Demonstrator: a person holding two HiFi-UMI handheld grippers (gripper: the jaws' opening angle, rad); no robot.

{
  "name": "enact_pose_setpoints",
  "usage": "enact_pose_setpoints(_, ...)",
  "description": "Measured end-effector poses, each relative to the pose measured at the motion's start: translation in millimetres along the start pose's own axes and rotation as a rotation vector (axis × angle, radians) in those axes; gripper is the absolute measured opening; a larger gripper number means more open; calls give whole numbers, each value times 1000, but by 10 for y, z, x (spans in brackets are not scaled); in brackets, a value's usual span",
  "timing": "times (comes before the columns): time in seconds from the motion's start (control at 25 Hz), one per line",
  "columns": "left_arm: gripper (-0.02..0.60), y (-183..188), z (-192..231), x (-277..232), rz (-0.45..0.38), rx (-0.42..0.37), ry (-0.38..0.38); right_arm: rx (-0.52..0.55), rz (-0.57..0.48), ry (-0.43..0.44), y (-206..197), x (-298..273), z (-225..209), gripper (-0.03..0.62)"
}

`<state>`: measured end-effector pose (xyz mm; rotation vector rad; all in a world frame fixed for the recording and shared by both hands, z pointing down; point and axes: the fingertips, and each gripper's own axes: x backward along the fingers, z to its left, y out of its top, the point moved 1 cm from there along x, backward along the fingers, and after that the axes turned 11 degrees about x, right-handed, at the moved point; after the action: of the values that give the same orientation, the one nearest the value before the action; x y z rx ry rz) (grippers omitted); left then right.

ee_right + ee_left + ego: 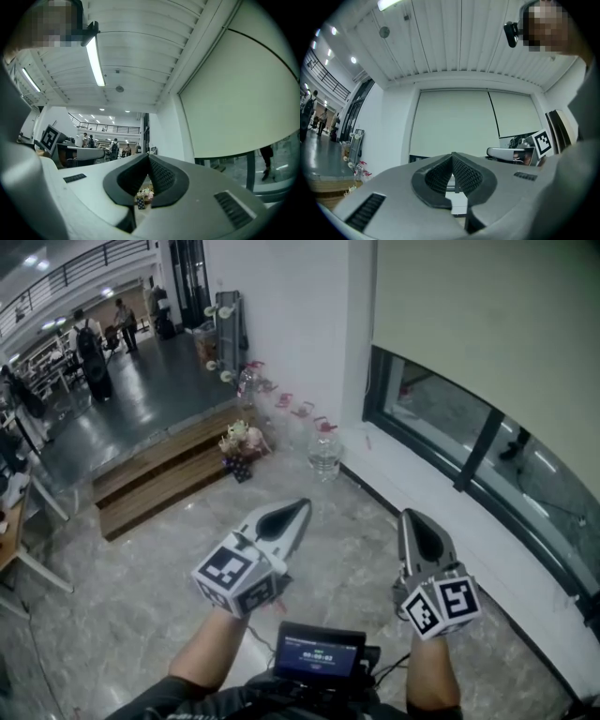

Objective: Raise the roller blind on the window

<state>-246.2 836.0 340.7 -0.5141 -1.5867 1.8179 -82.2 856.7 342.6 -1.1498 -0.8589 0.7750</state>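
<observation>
Left gripper: the left gripper [302,507] was held out level over the floor [141,615] at 11 o'clock of the head view's lower centre; its jaws were together at the tips with nothing between them.
Right gripper: the right gripper [410,517] hung beside it at 1 o'clock, jaws likewise closed on nothing.
Task's thing: the roller blind [487,324] filled the head view at 1 to 2 o'clock, lowered over the upper part of the window [469,442], with a strip of glass bare below its hem. Both grippers were well apart from it.
Panels: the left gripper view showed a dark vertical seam, so there were probably 2 panels side by side.
Handling: the blind looked like thin, light, pliable fabric that would likely crease or slip if pinched flat; the bottom hem probably carried a stiffer bar.
Where to hold: a side chain or cord would be the likely grip point, but none could be made out; failing that, the hem bar.
Progress: judged not yet begun, since nothing was grasped.
Nearby: a water bottle [324,454] and a bouquet [242,442] stood on the floor at 12 o'clock, beside wooden steps [159,474].
</observation>
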Motion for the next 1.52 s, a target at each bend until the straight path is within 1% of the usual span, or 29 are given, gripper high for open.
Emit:
enact_pose_setpoints(0.16, 0, -11, 54, -429, 6, 0, 19, 3, 1, 21, -97, -192, -348, 5)
enact_pose_setpoints(0.28, 0, -48, 68, -701, 22, -27, 24, 0, -3, 37, -180, -305, -572, 5)
enact_pose_setpoints(0.4, 0, -90, 78, -912, 38, -47, 34, -12, -16, 35, -222, -393, -796, 6)
enact_pose_setpoints(0.56, 0, -139, 149, -1145, 41, -16, 36, -20, -21, 42, -297, -549, -1016, 5)
enact_pose_setpoints(0.68, 0, -120, 239, -1306, 35, -7, 41, -15, -17, 53, -311, -690, -1120, 5)
enact_pose_setpoints(0.84, 0, -58, 391, -1543, -5, 63, 19, -7, 1, 61, -390, -921, -1241, 6)
enact_pose_setpoints(0.96, 0, -88, 595, -1686, 15, 64, 11, 8, -2, 48, -447, -1127, -1278, 6)
enact_pose_setpoints(1.08, 0, -132, 885, -1835, 41, 38, 0, -2, 0, 24, -544, -1411, -1347, 6)
enact_pose_setpoints(1.28, 0, 19, 1402, -2133, 13, 5, -15, -18, 8, 2, -683, -1939, -1477, 6)
enact_pose_setpoints(1.4, 0, 72, 1693, -2298, 12, 23, -5, -19, 26, -8, -760, -2247, -1554, 6)
enact_pose_setpoints(1.52, 0, 69, 1942, -2445, 15, 38, -26, -6, 43, -25, -823, -2520, -1611, 6)
